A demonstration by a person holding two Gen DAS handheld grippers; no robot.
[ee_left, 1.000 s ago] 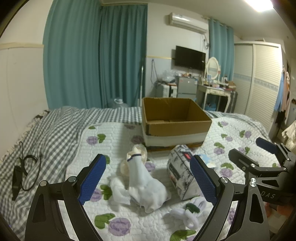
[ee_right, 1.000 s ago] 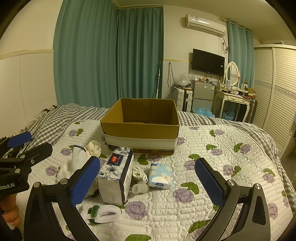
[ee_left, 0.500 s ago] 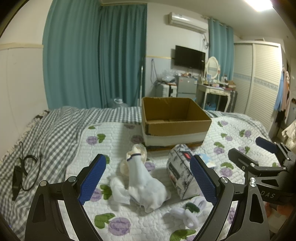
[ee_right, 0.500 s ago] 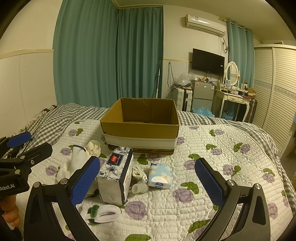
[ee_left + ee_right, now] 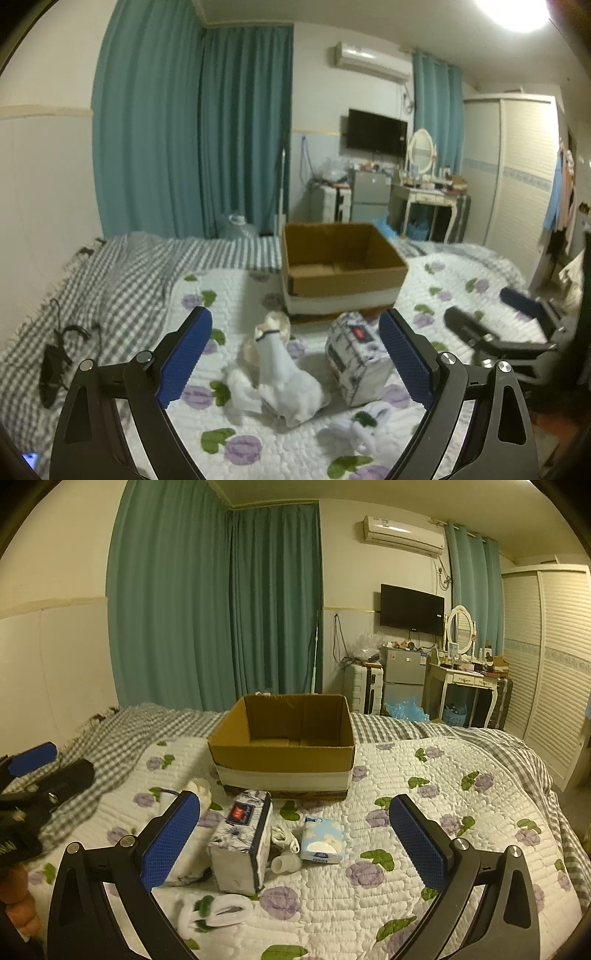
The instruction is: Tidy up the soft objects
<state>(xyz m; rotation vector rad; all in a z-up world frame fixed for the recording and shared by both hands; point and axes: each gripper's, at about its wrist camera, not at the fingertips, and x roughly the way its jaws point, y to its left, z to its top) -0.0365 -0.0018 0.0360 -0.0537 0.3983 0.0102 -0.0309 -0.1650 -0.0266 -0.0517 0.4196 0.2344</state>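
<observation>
An open brown cardboard box [image 5: 341,260] [image 5: 284,746] stands on the floral quilt. In front of it lie a white sock pile [image 5: 284,380], a floral tissue pack [image 5: 356,356] [image 5: 242,840], a small blue tissue pack [image 5: 322,839], a small white sock [image 5: 283,836] and a rolled white-green sock [image 5: 356,428] [image 5: 216,912]. My left gripper [image 5: 295,365] is open and empty, above the sock pile. My right gripper [image 5: 293,843] is open and empty, above the tissue packs.
A grey checked blanket [image 5: 110,280] covers the bed's left side, with a black cable [image 5: 55,354] on it. Teal curtains, a dressing table [image 5: 465,679], small fridge [image 5: 402,675] and wardrobe [image 5: 550,657] stand beyond the bed.
Both grippers have moved slightly forward and down toward the items; the views are a little blurred. Nothing was picked up.
</observation>
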